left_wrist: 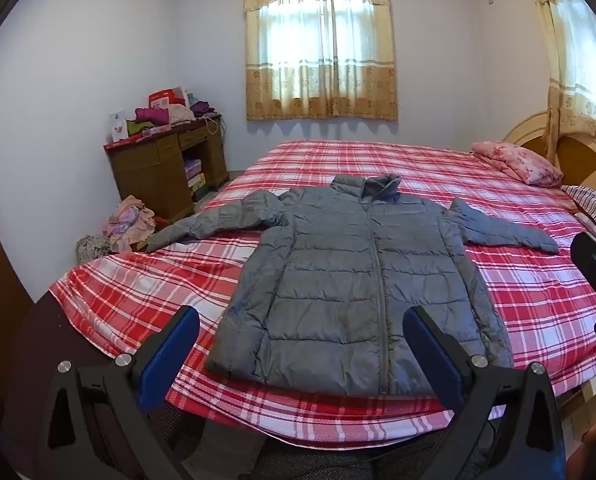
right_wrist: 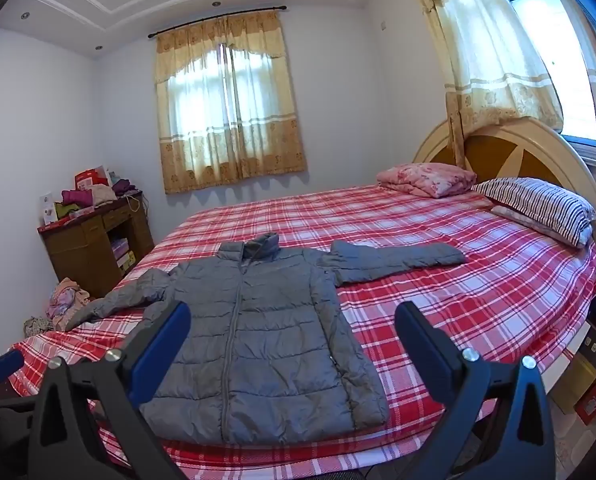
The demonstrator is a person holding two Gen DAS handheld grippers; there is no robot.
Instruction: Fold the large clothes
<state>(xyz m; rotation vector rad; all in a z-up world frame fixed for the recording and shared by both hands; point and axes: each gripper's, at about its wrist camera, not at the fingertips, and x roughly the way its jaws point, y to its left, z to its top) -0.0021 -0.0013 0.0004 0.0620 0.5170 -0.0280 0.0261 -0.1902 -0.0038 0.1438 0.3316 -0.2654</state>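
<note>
Both sets of jaws stand wide apart and hold nothing. The left gripper (left_wrist: 301,354) and the right gripper (right_wrist: 294,350) hover above the near edge of the bed (left_wrist: 138,292), clear of all fabric.

The grey puffer jacket (left_wrist: 357,288) lies flat on the red plaid sheet, front up, zip closed. Its hem is the nearest part to both grippers; its collar (left_wrist: 379,186) points away toward the curtained window. The long axis therefore runs straight ahead from the jaws, hem to collar. Both sleeves extend sideways across that axis: the left sleeve (left_wrist: 218,222) reaches toward the bed's left edge, the right sleeve (right_wrist: 397,258) toward the pillows.

In the left wrist view the jacket is centred between the fingers; in the right wrist view it sits left of centre. The left gripper is probably the nearer to the jacket body, though fisheye distortion makes this uncertain. Judged from this layout, no fold has been made. Each gripper faces its own sleeve side.
</note>
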